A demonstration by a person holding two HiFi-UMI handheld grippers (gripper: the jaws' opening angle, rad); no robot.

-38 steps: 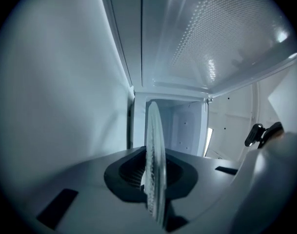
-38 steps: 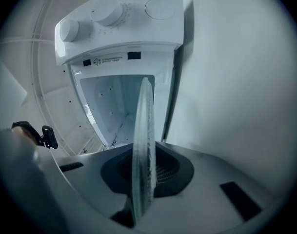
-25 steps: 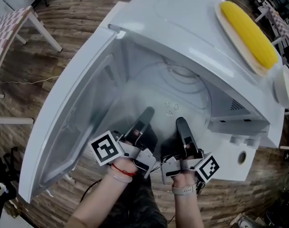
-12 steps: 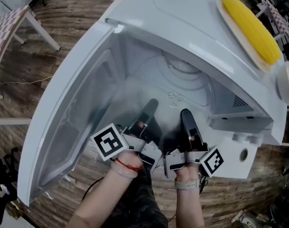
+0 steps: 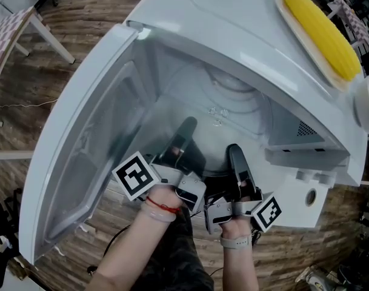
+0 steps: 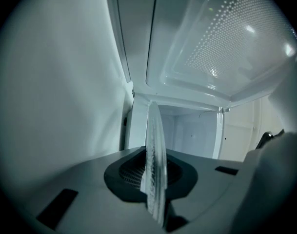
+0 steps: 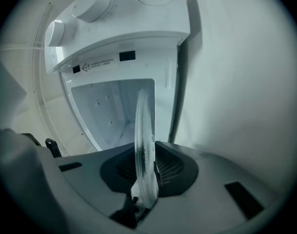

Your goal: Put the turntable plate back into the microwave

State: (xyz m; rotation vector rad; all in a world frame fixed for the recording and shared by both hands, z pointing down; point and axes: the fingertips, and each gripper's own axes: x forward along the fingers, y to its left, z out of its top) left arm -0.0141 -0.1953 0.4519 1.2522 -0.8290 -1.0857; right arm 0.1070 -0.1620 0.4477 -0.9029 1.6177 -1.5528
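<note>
The clear glass turntable plate [image 5: 216, 117] hangs level at the mouth of the white microwave [image 5: 232, 35], its far part inside the cavity. My left gripper [image 5: 183, 139] is shut on its near left rim and my right gripper [image 5: 235, 161] on its near right rim. In the left gripper view the plate's edge [image 6: 154, 145] stands clamped between the dark pads of the left gripper [image 6: 153, 175]. The right gripper view shows the same rim [image 7: 142, 130] pinched in the right gripper [image 7: 144, 173], with the cavity [image 7: 114, 111] behind it.
The microwave door [image 5: 81, 144] stands wide open to the left. On top of the microwave lies a corn cob [image 5: 320, 29] on an oblong dish. The control panel with its knob [image 5: 309, 197] sits to the right of the opening. A table leg [image 5: 48, 35] stands on the wood floor at far left.
Both grippers have carried the plate forward, deeper into the microwave's opening. Their hold on the rim is unchanged.
</note>
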